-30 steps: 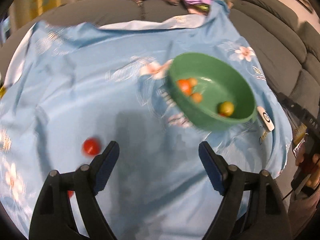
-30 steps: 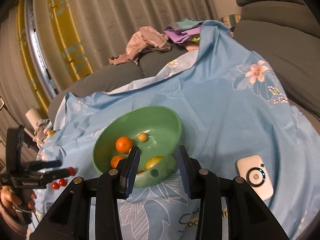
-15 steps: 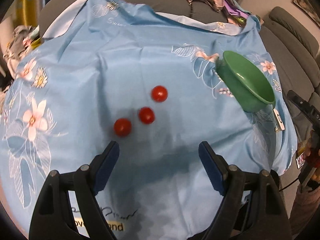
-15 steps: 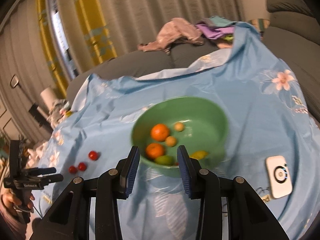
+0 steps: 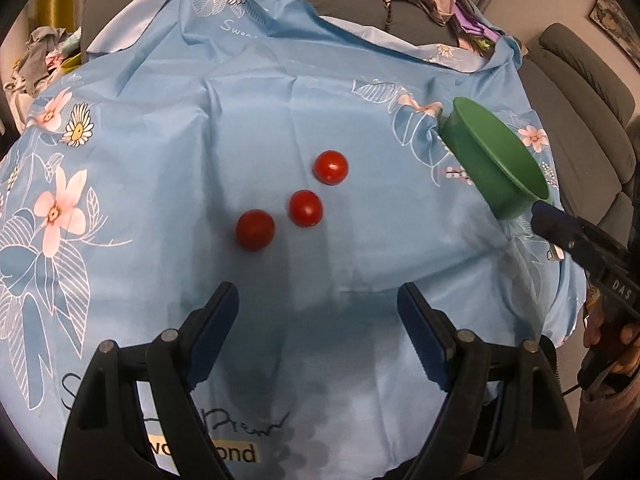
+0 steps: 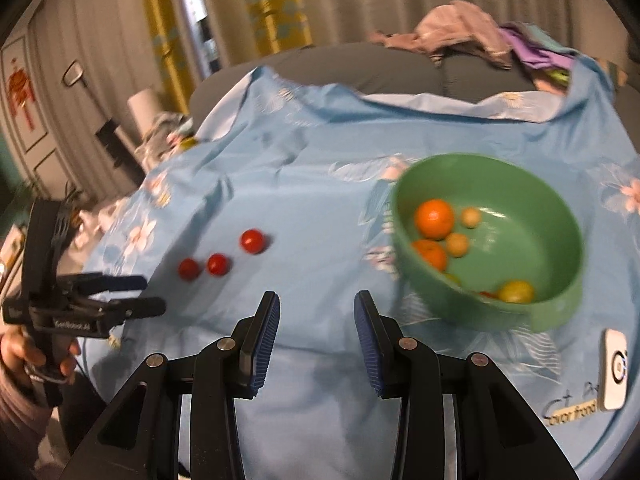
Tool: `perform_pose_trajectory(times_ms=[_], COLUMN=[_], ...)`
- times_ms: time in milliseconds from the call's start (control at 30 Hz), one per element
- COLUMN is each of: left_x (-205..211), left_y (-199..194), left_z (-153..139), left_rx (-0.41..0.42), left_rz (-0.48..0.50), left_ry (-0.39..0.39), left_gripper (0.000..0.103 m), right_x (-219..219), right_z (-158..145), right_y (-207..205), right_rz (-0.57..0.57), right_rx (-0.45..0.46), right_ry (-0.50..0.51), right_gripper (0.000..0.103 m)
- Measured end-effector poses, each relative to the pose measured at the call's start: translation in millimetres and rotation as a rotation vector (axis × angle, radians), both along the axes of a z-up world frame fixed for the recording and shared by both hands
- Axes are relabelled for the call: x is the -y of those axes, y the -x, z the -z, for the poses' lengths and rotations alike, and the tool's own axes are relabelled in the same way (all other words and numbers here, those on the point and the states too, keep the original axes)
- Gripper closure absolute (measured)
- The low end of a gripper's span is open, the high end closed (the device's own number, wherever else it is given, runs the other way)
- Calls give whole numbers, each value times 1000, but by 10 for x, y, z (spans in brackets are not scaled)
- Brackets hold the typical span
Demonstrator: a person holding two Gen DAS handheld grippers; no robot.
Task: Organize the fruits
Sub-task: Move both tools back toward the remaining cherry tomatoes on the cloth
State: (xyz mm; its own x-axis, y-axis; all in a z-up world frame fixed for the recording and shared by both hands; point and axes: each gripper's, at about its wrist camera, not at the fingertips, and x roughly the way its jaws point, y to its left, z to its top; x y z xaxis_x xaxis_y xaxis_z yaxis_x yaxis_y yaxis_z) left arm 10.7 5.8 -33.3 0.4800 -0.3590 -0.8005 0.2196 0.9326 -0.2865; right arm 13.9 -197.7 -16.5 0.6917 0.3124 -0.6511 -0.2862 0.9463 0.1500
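Three red tomatoes [image 5: 305, 208] lie close together on the blue flowered cloth [image 5: 160, 160], just ahead of my left gripper [image 5: 318, 296]. It is open with nothing between its fingers. The green bowl [image 6: 560, 216] stands to the right and holds two oranges [image 6: 434, 219] and several small yellow fruits [image 6: 516, 291]. My right gripper [image 6: 316, 300] hovers over the cloth left of the bowl, its jaws narrowly apart and empty. The right wrist view also shows the tomatoes [image 6: 218, 264] and my left gripper [image 6: 150, 293], held by a hand.
A white device [image 6: 614, 368] lies on the cloth near the front right of the bowl. Crumpled clothes [image 6: 460, 28] sit on the grey sofa behind. The cloth drops off at its right edge, where a finger [image 5: 568, 236] of my right gripper shows.
My left gripper swung left from the bowl to the three tomatoes and closed in on them. My right gripper moved left off the bowl, which now sits to its right.
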Motion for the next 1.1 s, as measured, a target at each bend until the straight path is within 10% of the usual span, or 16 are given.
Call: perform_pose_trajectory(times_ms=[700,1100], left_x=[-518,-109], left_y=[-40,-211], left_z=[-152,-227], left_rx=[102,103], left_rz=[-8,110], left_ry=[62,37], left_gripper=[21,21], right_x=[62,133], right_z=[-113,-114], right_y=[-336,-42], right_rz=[-11,-253], right_rx=[23,87], right_ry=[-61,-133], right_gripper=[64,64])
